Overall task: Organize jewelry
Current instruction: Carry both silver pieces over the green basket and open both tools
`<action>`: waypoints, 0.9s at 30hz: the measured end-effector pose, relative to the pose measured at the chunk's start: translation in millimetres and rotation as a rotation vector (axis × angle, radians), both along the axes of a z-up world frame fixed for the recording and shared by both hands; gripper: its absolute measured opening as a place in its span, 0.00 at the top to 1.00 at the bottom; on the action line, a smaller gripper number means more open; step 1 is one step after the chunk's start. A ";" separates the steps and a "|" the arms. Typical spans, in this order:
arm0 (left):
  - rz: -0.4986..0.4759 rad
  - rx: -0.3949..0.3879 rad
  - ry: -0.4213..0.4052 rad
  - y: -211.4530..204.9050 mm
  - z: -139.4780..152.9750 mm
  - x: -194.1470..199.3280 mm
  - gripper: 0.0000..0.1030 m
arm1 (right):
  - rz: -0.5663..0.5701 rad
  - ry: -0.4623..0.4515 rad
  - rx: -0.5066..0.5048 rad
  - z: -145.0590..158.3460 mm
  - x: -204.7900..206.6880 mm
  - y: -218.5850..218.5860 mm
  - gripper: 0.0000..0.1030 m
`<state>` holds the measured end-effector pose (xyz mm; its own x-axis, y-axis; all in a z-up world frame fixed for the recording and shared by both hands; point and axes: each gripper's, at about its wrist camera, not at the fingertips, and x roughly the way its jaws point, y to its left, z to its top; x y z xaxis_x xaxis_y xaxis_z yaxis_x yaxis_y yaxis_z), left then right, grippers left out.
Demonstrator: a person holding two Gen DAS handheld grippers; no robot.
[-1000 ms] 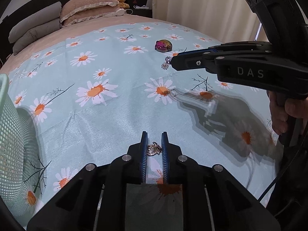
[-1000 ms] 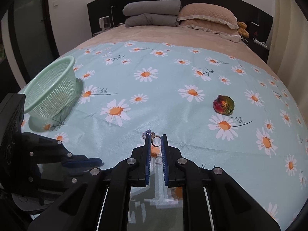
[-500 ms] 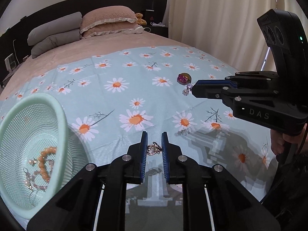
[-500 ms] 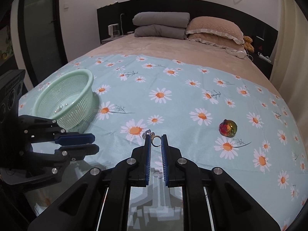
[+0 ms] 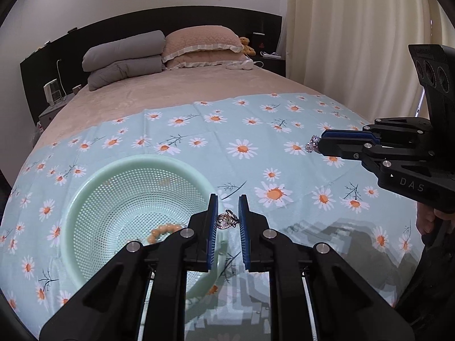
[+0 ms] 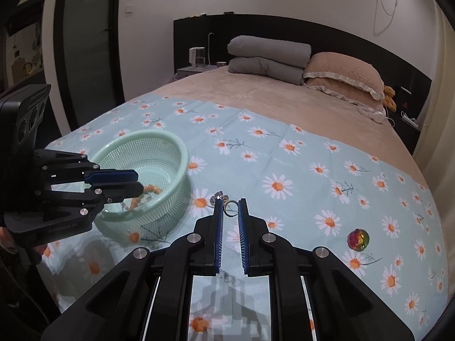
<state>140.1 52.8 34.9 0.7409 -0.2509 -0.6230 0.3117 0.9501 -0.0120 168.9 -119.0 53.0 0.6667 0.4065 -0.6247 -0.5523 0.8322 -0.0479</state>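
- Progress check: the mint green mesh basket (image 5: 85, 204) sits on the daisy-print sheet (image 5: 256, 130) near the foot edge of the bed, over toward its left side, and it already has stuff in it. There's an orange bead bracelet (image 5: 162, 231) on the bottom, plus what looks like another small piece or two that I can't make out through the mesh.
- The left gripper (image 5: 227, 220) has its fingers nearly together, pinching a small silver wirework pendant (image 5: 226, 219) right at the tips. It's hanging above the near right part of the basket rim, so I'd say that one is about ready to be dropped in.
- The right gripper (image 6: 229, 209) is also narrowed down, holding a silver ring with a sparkly crystal top (image 6: 224, 203). It's up in the air, to the right of the basket and not over it yet. You can see the crystal bit sticking out of its tips from the other camera too.
- Still left: an iridescent rainbow-coloured round thing (image 6: 358, 239), maybe a brooch or charm, lying on the sheet toward the right side of the bed, well apart from the basket.
- So roughly: some pieces in, two in transit, at least one still to collect.
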 end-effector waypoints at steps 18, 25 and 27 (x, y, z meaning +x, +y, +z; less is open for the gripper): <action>0.120 -0.010 0.025 101.6 -19.2 -6.0 0.86 | 0.101 0.127 0.070 -23.5 28.2 107.7 0.90; 0.126 -0.032 0.035 109.1 -26.4 -5.5 0.86 | 0.104 0.148 0.045 -32.5 33.7 116.8 0.90; 0.124 -0.028 0.040 108.4 -28.0 -4.6 0.86 | 0.103 0.151 0.040 -34.7 35.0 118.3 0.90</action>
<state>135.5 161.1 6.9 0.7418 -0.1768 -0.6469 0.1907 0.9804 -0.0494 203.9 -0.8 18.4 0.5200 0.4942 -0.6967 -0.6330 0.7706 0.0741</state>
